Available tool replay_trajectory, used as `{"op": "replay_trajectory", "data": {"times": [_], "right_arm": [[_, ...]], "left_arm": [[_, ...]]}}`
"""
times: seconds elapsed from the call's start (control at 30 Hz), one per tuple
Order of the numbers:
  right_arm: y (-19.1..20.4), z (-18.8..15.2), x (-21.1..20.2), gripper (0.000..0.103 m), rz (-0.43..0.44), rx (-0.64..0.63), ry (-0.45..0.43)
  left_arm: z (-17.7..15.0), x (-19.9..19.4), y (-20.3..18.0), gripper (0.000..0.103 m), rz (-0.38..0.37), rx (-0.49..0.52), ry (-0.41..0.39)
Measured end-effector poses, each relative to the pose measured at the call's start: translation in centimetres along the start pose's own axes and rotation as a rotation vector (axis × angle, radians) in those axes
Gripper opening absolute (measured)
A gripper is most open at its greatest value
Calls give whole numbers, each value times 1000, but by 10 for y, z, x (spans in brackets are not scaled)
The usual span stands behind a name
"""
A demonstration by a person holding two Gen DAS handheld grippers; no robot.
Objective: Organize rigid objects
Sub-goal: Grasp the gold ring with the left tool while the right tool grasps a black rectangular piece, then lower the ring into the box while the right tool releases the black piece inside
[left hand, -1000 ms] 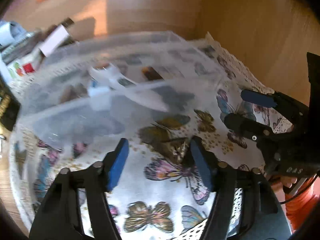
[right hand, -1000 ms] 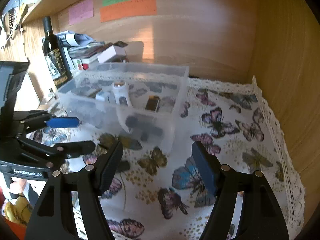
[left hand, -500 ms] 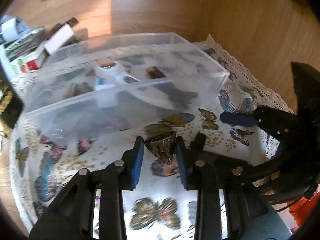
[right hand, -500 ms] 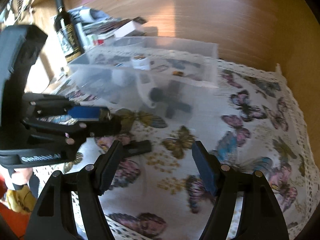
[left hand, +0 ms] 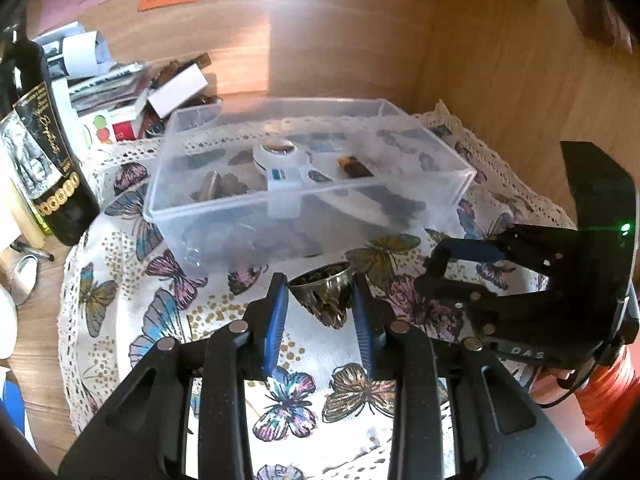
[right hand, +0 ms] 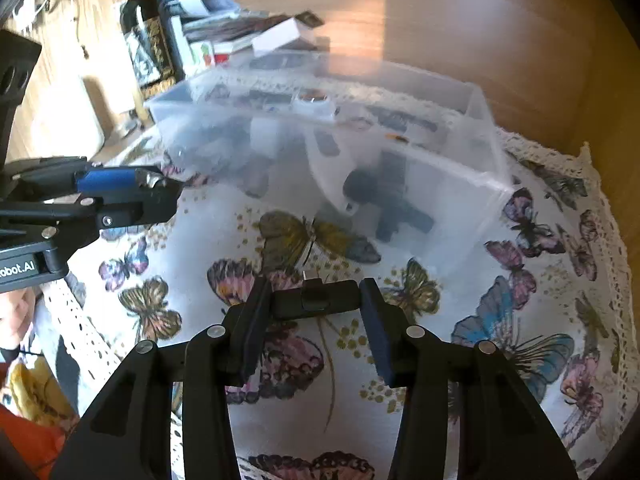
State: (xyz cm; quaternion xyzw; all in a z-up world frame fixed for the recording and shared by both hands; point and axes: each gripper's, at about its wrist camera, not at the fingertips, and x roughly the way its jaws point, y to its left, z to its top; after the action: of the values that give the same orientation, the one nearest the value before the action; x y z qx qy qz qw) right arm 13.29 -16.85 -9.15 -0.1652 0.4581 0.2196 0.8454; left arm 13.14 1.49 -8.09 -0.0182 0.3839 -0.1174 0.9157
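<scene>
Clear bin (left hand: 308,184) at the back of the butterfly cloth (left hand: 160,320), open-topped, partly filled. Left gripper (left hand: 320,304), jaws narrow, clamped on a metal cup (left hand: 324,292): best lifted level over the rim. Right gripper (right hand: 316,304), jaws pinching a black adapter (right hand: 316,298) endwise: worth holding firmly, then dropping in beside.

The plastic bin (left hand: 304,184) sits on the butterfly cloth (left hand: 168,320), wine bottle (left hand: 44,160) off to its left, stack of papers and boxes (left hand: 132,92) behind, magnifier (left hand: 280,156) inside.
</scene>
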Motion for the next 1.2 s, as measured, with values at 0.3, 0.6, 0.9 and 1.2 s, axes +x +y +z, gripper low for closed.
{"op": "replay_trajectory", "data": {"times": [0.3,0.6,0.9,1.2], "right_arm": [[-3,29,-46,42,-33,27,-184],[-13,59,-72,42,-46,79,-326],[-21,74,-29,42,-48,114,-245],[-22,75,13,42,-63,92,-137]], "left_arm": [[21,-16,2,32,13,-8,-78],[53,-26,6,32,32,-8,-152],[72,14,5,32,19,-7,-85],[70,47,8,32,17,-22,-14]]}}
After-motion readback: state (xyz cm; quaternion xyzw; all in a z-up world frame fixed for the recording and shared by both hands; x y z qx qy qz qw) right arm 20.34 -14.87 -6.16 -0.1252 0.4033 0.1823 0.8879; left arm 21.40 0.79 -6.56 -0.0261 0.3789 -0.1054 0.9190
